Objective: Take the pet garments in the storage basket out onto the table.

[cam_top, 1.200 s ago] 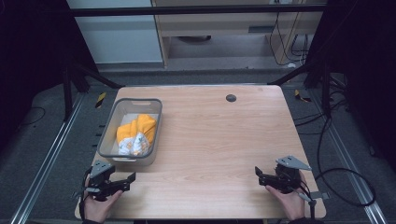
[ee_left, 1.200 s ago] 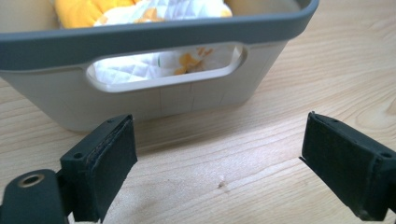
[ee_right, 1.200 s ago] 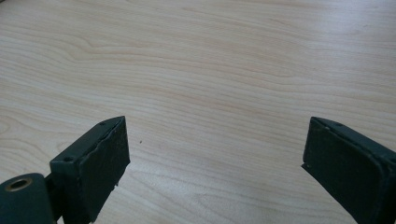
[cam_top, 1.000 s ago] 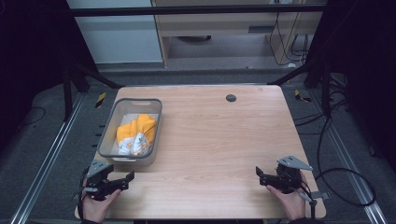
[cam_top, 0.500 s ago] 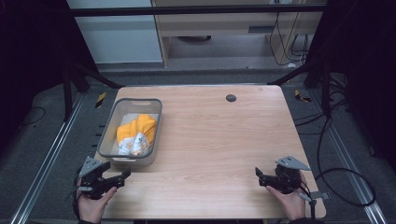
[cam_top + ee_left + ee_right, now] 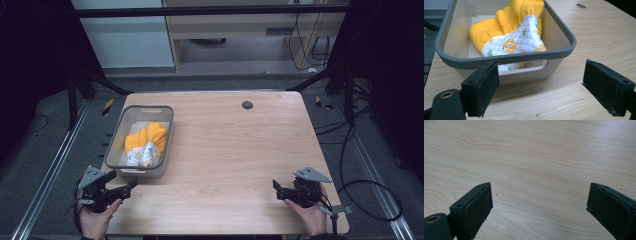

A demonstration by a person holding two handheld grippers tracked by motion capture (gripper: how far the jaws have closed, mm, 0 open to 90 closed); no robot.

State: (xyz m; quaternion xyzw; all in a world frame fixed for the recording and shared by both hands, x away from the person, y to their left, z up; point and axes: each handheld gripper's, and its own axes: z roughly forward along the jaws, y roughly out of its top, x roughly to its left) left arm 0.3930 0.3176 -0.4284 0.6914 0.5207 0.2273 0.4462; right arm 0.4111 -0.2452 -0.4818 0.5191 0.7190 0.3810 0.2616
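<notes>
Beside the left gripper [image 6: 131, 187] — a bin [image 6: 119, 133] holding cloth [image 6: 147, 140].

A crumpled yellow-and-white quilted cloth [image 6: 144, 143] lies bunched inside the grey bin [image 6: 116, 140] at the table's left.

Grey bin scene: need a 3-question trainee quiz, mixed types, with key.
1. Multiple choice: what lies in the grey bin?
A. a yellow cloth with a white quilted flower-print side
B. a blue mug
C. nothing
2. True or false: the left gripper has its jaws closed on the bin's rim.
3. Fill in: the right gripper is open over bare ____.

Key
1. A: the yellow cloth is bunched inside the bin.
2. False: the jaws stand apart, just short of the bin's near wall, touching nothing.
3. Table: the wooden table is all that lies between and ahead of its jaws.
</notes>
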